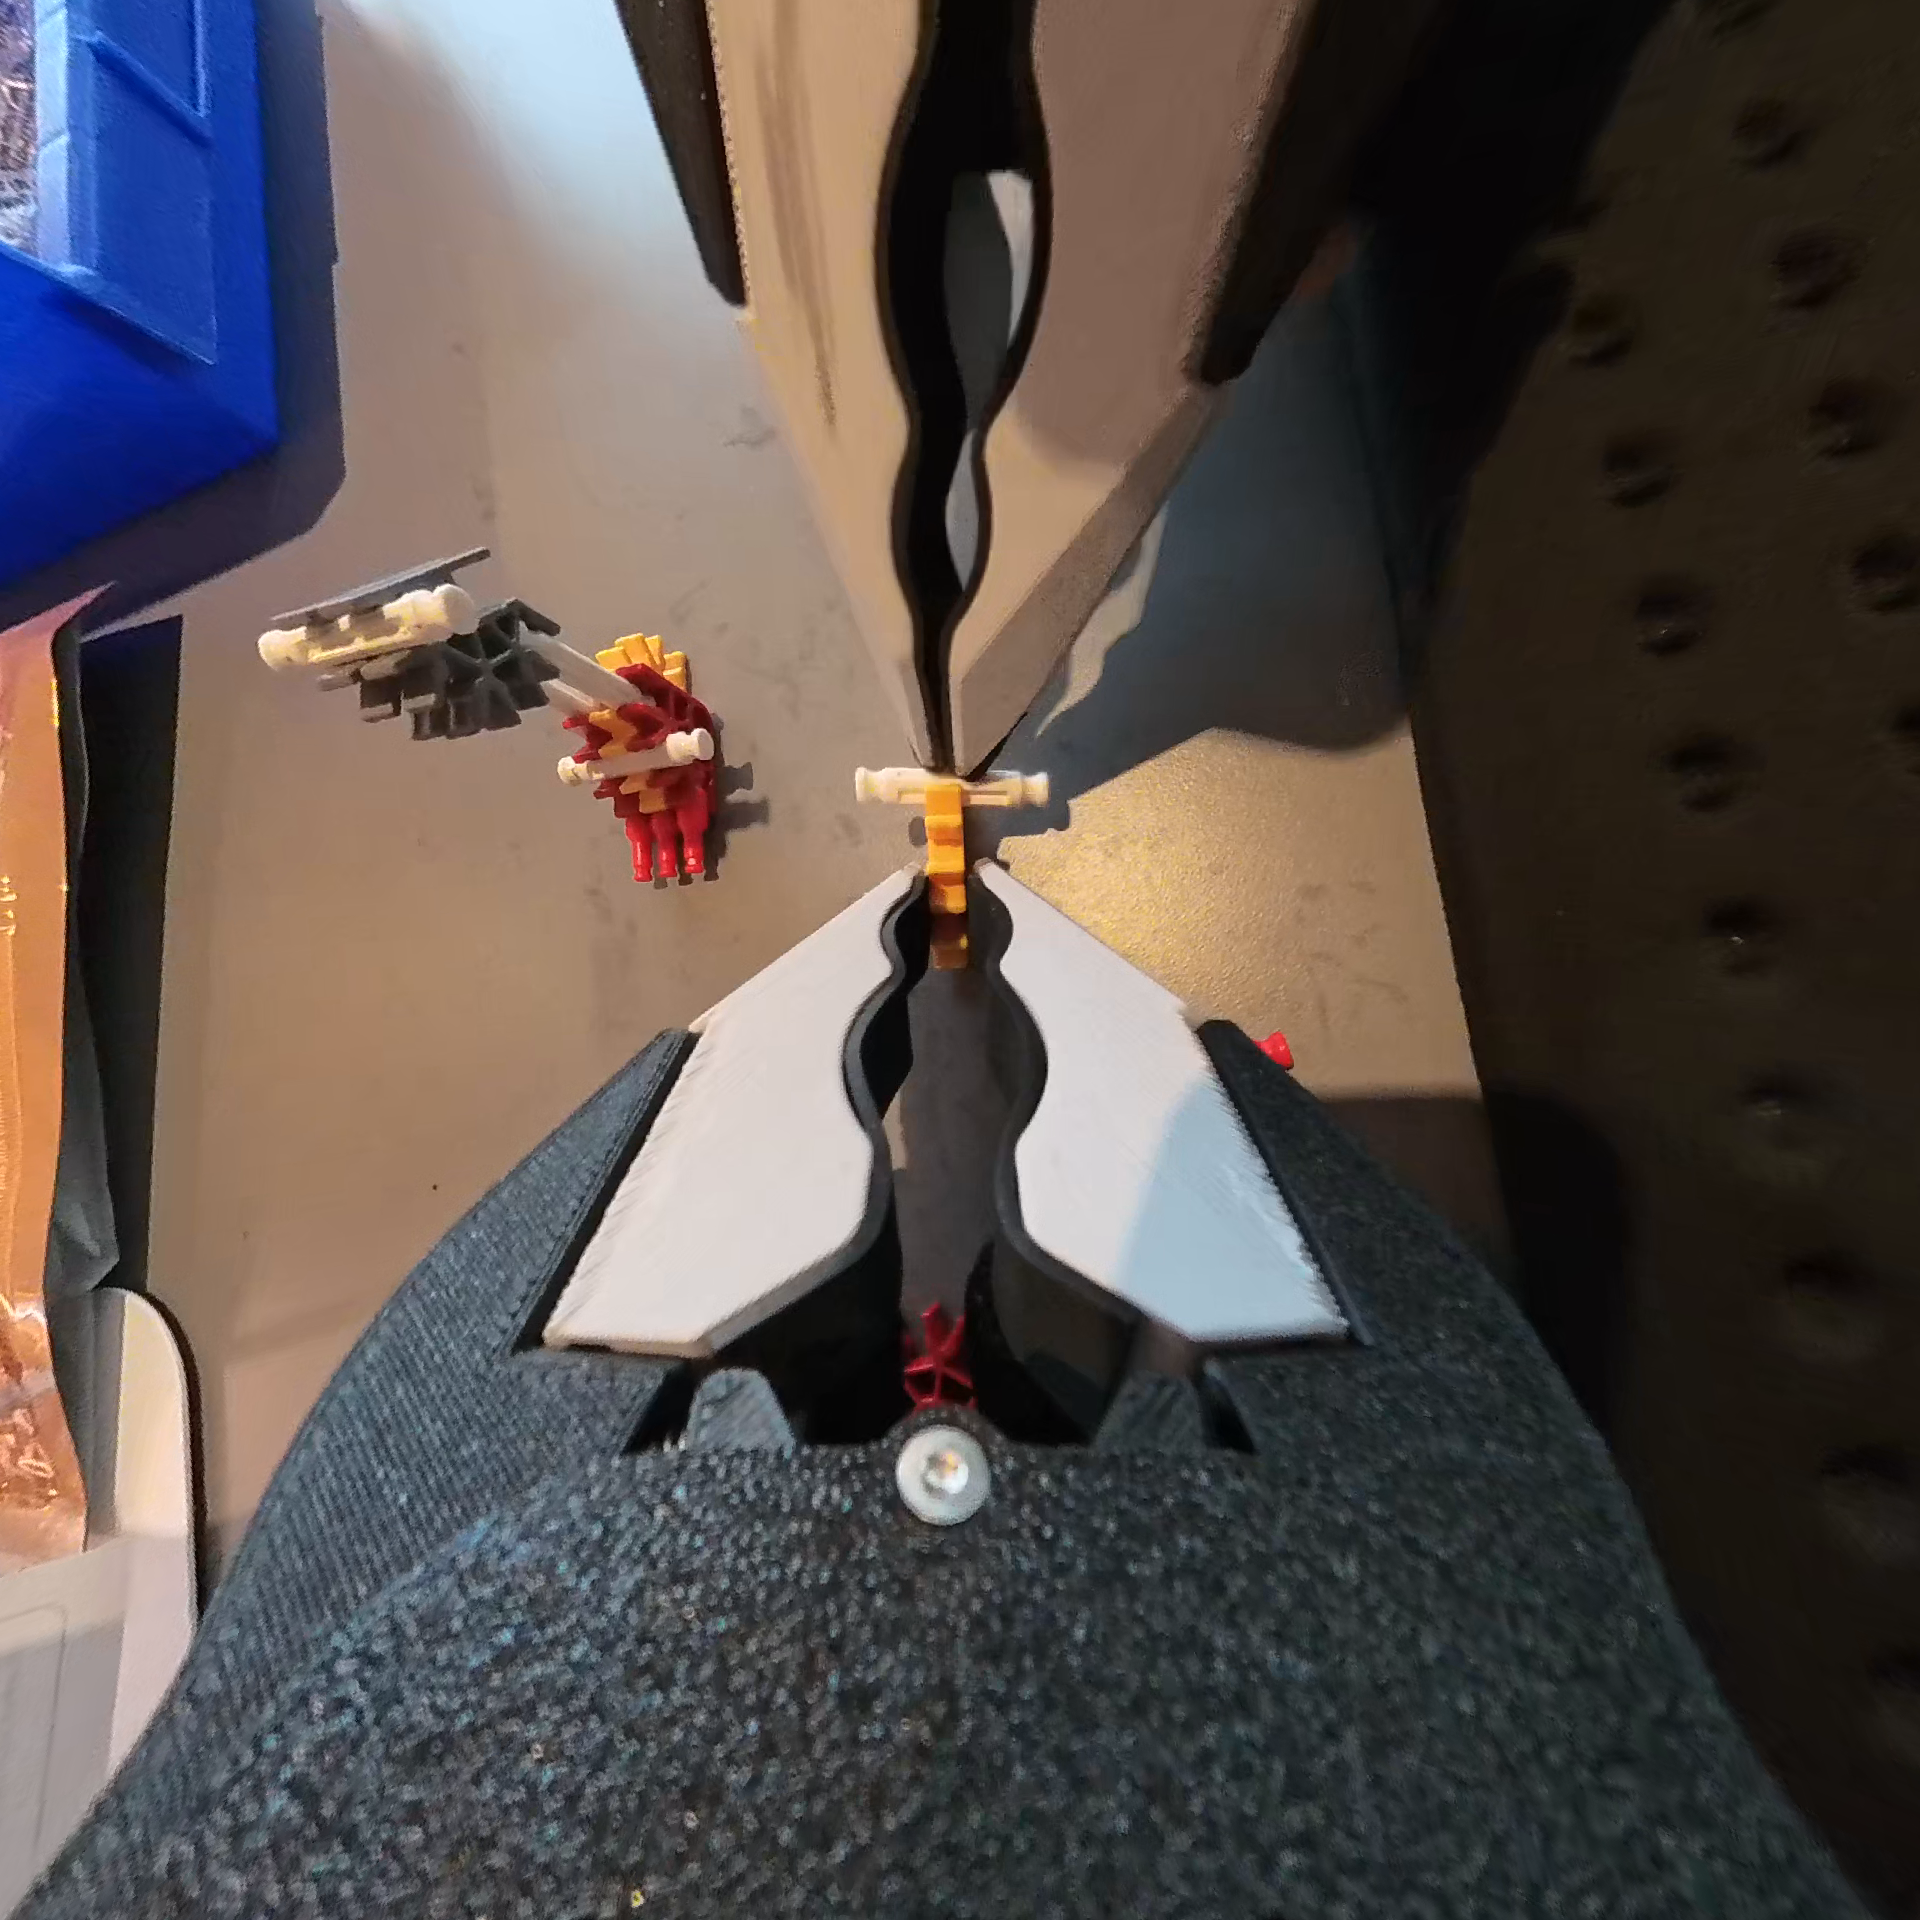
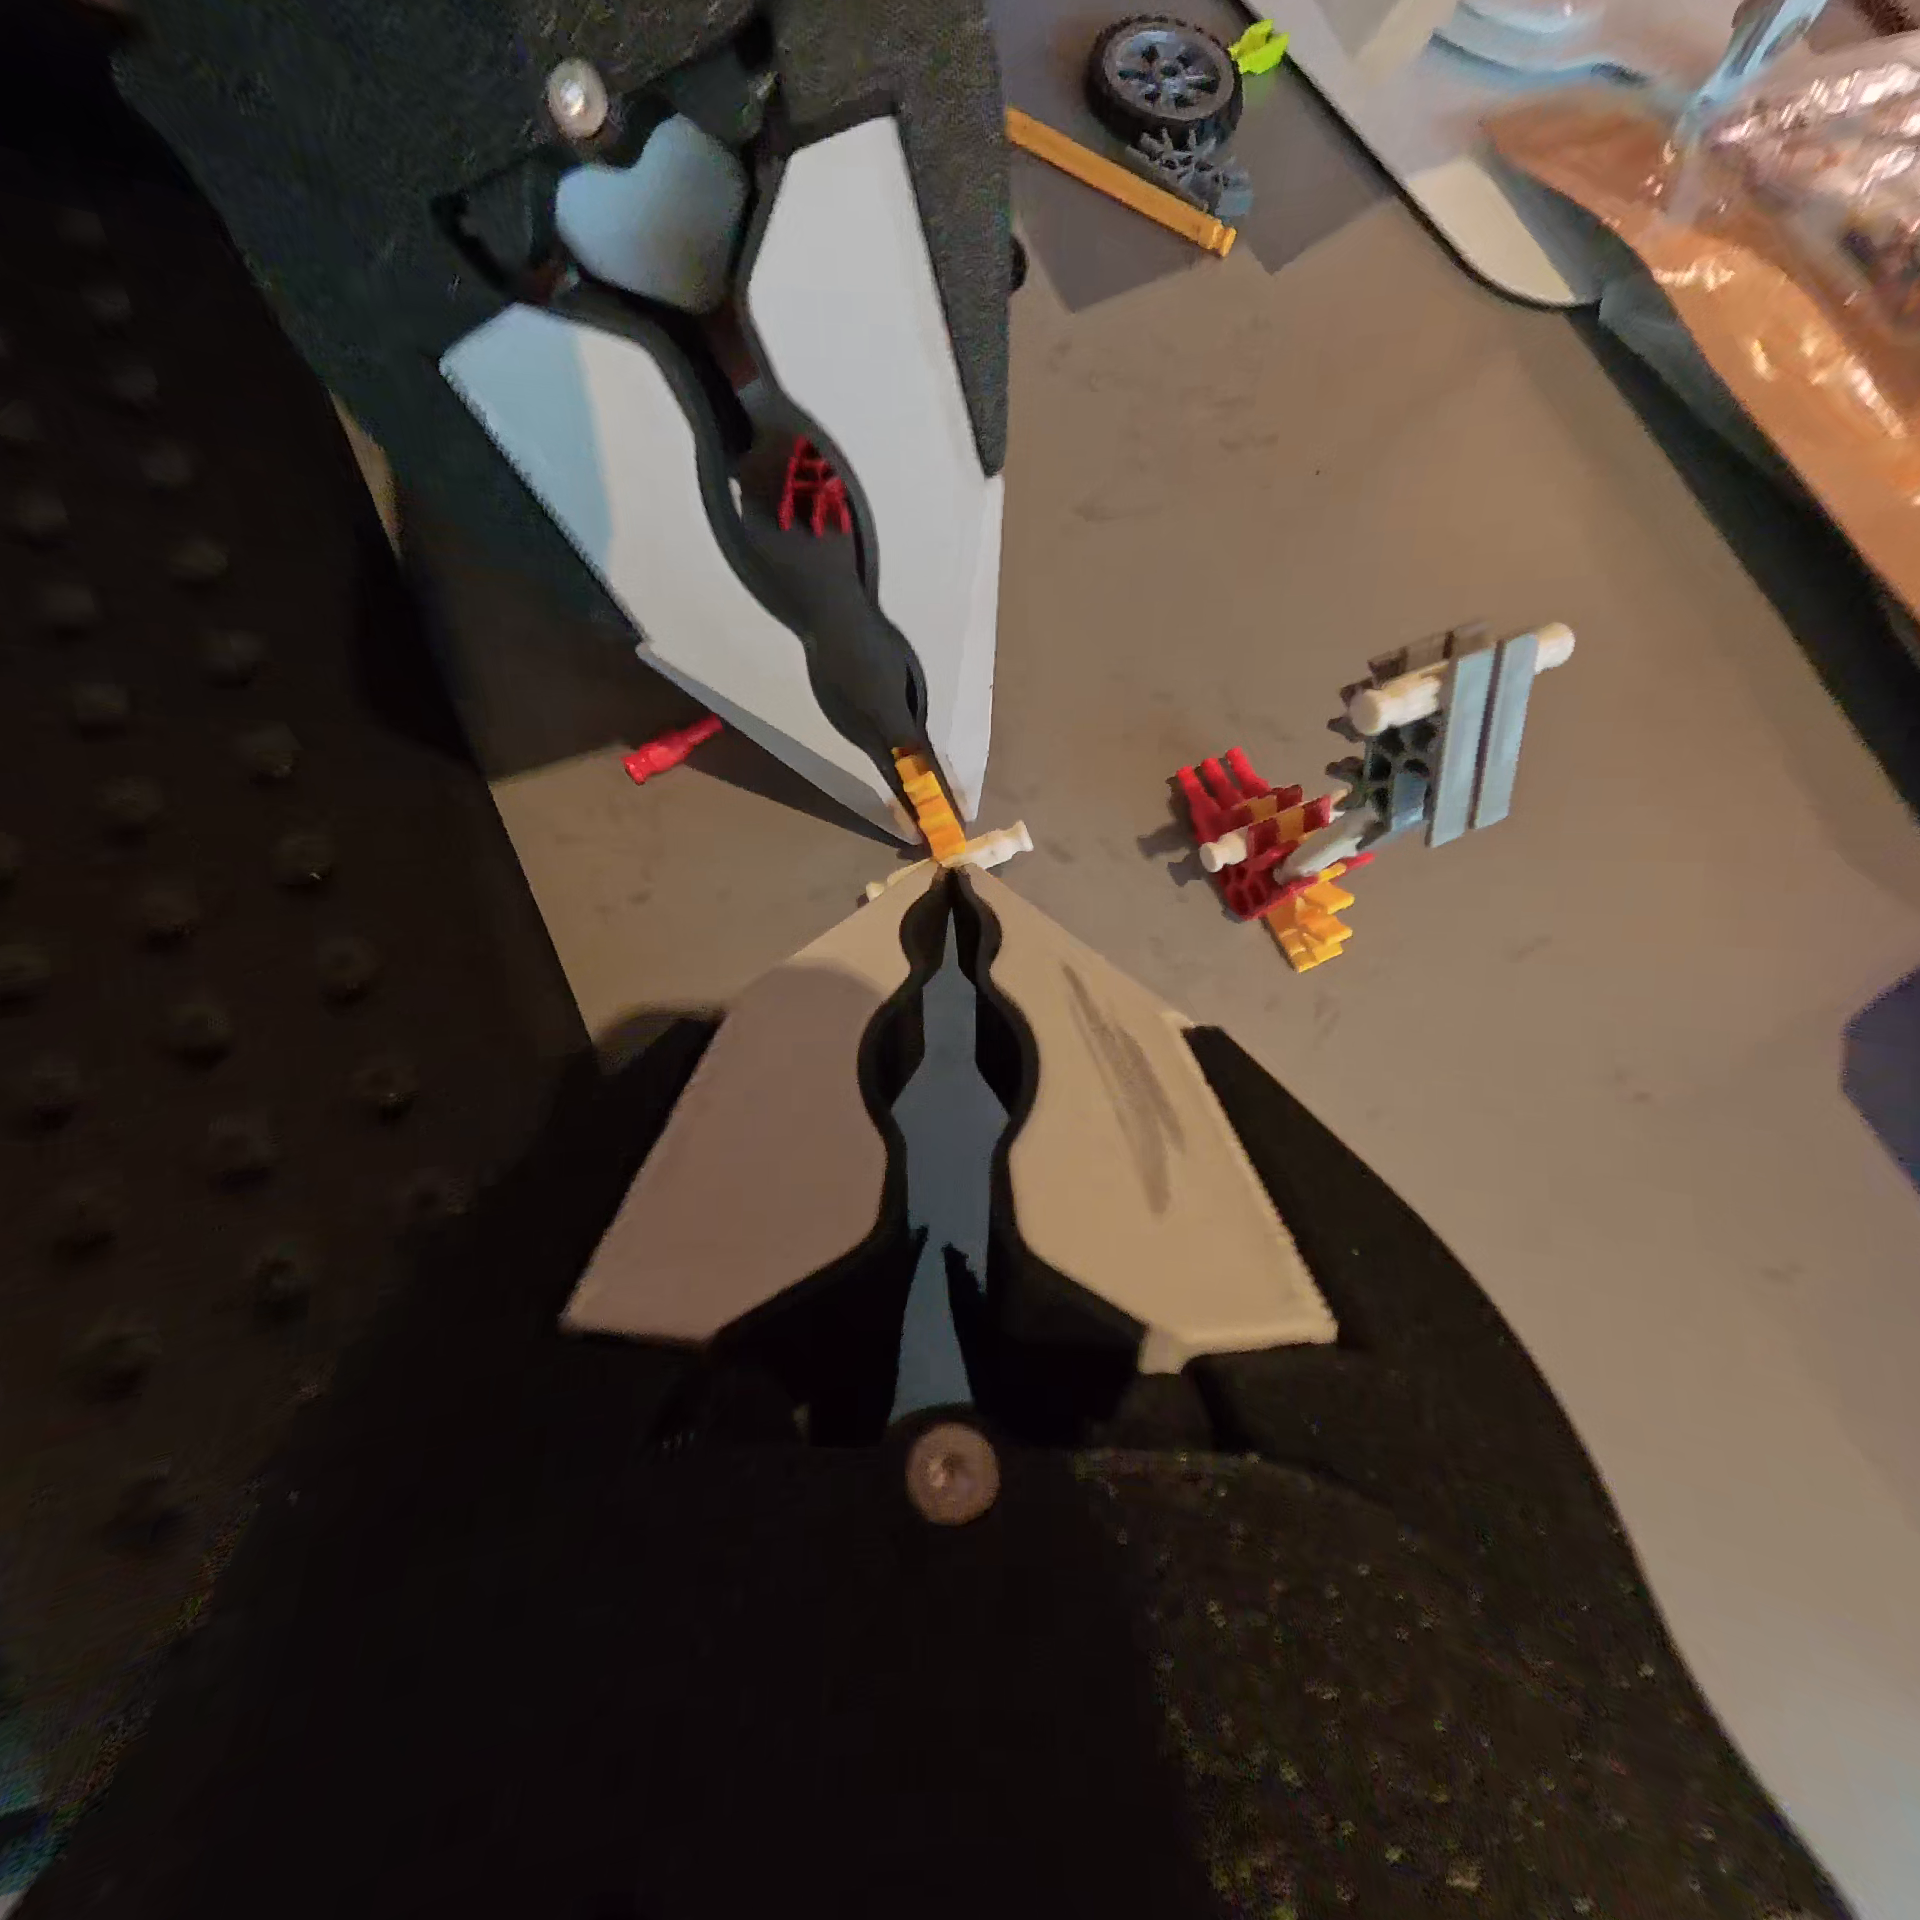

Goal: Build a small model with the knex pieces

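Orange connector [image 1: 945, 842] is pinched in your left gripper [image 1: 948, 883], jaws clenched on it | your right gripper [image 2: 951, 878] has its jaws clenched on the white rod [image 1: 951, 787] snapped across that connector, just above the table [image 2: 1455, 1091] | red-and-grey assembly [image 2: 1351, 790] lies near, apart | red rod [image 2: 670, 750] beside left gripper.

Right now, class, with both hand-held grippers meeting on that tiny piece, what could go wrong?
1. The left hand-held gripper pinches the small orange plastic connector only at its tips; it might slip.
2. The right hand-held gripper grips the short white plastic rod near the joint; twisting could pop it loose.
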Demonstrator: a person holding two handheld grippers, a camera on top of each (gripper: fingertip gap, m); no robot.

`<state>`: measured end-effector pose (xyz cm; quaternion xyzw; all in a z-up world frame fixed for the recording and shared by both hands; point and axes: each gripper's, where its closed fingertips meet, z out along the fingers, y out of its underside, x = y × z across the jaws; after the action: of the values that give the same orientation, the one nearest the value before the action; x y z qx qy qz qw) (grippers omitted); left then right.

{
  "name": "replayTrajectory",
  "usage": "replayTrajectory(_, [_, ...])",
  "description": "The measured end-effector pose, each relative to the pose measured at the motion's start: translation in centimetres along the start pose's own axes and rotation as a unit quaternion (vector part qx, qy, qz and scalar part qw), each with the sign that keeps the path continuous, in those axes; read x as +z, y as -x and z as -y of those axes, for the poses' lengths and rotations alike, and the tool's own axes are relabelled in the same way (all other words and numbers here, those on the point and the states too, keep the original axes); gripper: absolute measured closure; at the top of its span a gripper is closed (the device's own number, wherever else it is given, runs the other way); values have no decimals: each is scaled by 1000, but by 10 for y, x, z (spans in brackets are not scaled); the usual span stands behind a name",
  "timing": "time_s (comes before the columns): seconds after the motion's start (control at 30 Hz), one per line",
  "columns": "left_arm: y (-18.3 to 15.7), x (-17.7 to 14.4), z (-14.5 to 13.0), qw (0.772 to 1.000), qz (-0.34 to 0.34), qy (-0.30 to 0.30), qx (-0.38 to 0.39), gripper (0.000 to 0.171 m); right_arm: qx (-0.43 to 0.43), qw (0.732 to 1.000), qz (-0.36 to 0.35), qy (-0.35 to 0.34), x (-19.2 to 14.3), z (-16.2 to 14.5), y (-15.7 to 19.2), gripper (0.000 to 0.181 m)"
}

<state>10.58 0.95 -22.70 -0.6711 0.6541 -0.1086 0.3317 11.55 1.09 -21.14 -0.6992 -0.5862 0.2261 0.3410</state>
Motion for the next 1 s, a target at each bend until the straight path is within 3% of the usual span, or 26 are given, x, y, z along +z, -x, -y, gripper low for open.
replayTrajectory(0.2, [0,0,0,1000,-11,-4,-1,166,-107,993,-40,-11,0,1,0,181])
replayTrajectory(0.4, [0,0,1,1000,-19,-6,4,166,-139,990,-20,-25,0,2,0,181])
replayTrajectory(1.0, [0,1,1,998,-57,-19,0,166,-138,989,32,-38,1,3,-1,177])
